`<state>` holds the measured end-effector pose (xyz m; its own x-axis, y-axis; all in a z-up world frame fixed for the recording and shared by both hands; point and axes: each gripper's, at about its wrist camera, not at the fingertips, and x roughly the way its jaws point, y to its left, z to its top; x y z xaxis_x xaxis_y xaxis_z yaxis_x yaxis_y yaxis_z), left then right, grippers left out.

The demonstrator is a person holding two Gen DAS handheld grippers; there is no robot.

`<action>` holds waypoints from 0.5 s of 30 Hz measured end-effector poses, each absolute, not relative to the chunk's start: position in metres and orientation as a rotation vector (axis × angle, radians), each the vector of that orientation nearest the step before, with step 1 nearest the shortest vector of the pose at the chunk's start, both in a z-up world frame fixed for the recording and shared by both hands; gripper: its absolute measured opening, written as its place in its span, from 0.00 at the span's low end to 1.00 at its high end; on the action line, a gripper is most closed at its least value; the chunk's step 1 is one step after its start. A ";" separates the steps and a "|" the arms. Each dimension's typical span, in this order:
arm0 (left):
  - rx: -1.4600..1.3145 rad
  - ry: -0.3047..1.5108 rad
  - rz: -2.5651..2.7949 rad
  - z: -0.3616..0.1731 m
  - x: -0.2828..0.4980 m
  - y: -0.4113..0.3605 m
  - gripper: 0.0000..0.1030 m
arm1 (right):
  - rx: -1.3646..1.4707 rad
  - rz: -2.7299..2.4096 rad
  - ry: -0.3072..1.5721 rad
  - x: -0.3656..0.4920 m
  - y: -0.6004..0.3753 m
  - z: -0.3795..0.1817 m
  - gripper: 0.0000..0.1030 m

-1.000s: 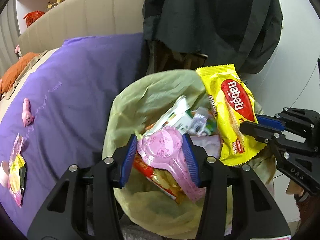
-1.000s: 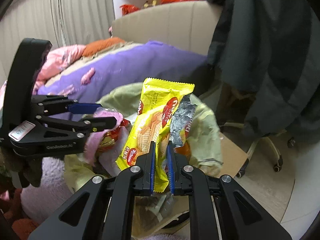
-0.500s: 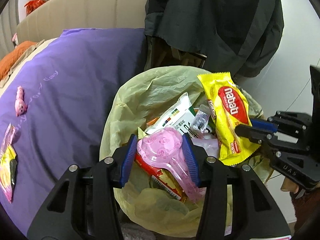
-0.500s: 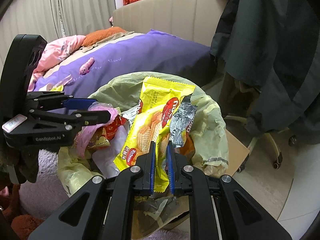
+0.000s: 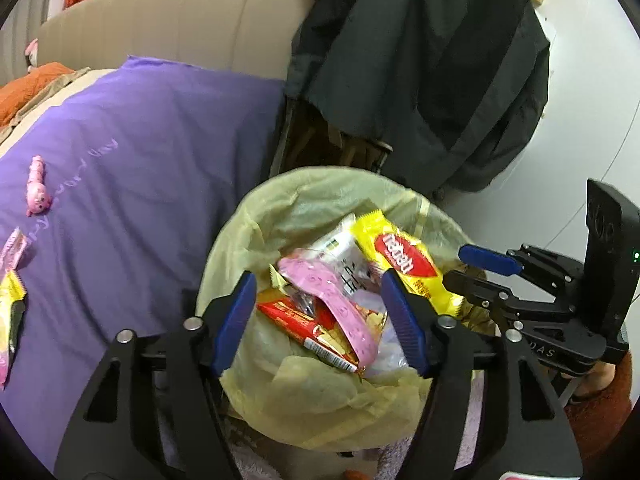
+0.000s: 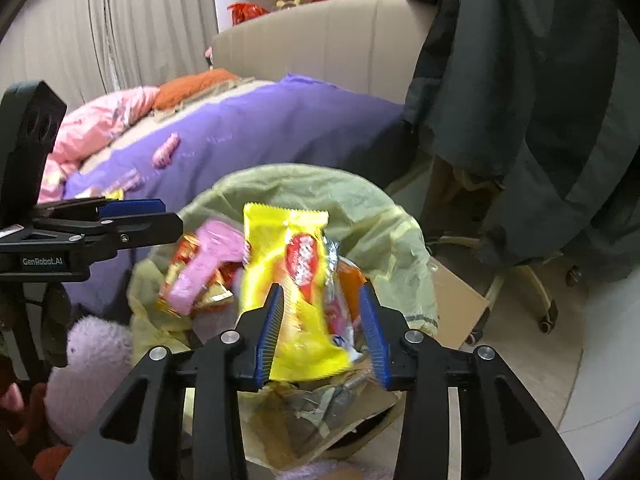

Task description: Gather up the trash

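A bin lined with a yellow-green bag (image 5: 304, 188) (image 6: 304, 184) holds several wrappers. My left gripper (image 5: 318, 320) (image 6: 168, 218) hovers above it, its jaws opening. The pink wrapper (image 5: 320, 284) (image 6: 208, 264) lies loose on the pile below, and neither pad touches it. My right gripper (image 6: 322, 332) (image 5: 480, 272) is at the bin's right rim, its jaws also opening. The yellow wafer packet (image 6: 288, 248) (image 5: 404, 264) sits blurred between them, free of the right pad and slipping onto the trash.
A bed with a purple cover (image 5: 140, 180) lies left of the bin, with more wrappers (image 5: 12, 280) and a small pink thing (image 5: 38, 188) on it. A dark jacket (image 5: 420, 60) hangs over a wheeled chair (image 6: 520, 288) behind. A purple plush (image 6: 92, 360) and cardboard (image 6: 456, 300) flank the bin.
Both grippers' jaws have spread. The pink wrapper left the left gripper's hold and dropped into the bin. The yellow packet came loose from the right pads. The left gripper drew back and up.
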<state>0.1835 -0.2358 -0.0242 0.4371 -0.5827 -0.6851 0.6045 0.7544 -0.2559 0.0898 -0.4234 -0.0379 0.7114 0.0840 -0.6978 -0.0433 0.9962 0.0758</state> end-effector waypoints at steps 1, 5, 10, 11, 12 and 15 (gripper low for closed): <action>0.021 0.832 -0.732 -0.021 0.183 -0.232 0.61 | 0.056 0.068 0.769 0.088 -0.422 -0.035 0.38; -0.014 0.787 -0.685 -0.008 0.181 -0.207 0.61 | 0.041 0.053 0.733 0.083 -0.415 -0.020 0.38; -0.046 0.743 -0.614 -0.002 0.181 -0.167 0.61 | 0.040 0.069 0.662 0.073 -0.399 0.003 0.39; -0.051 0.738 -0.602 -0.002 0.181 -0.156 0.61 | 0.041 0.077 0.650 0.072 -0.394 0.008 0.43; -0.053 0.735 -0.590 -0.002 0.182 -0.144 0.61 | 0.042 0.083 0.643 0.071 -0.389 0.012 0.49; -0.052 0.714 -0.530 -0.001 0.182 -0.103 0.61 | 0.028 0.130 0.626 0.074 -0.366 0.023 0.55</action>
<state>0.1820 -0.1031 -0.0012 0.6299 -0.4804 -0.6102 0.4456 0.8671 -0.2227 0.0736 -0.3664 0.0228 0.8023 0.1298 -0.5826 -0.1131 0.9914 0.0652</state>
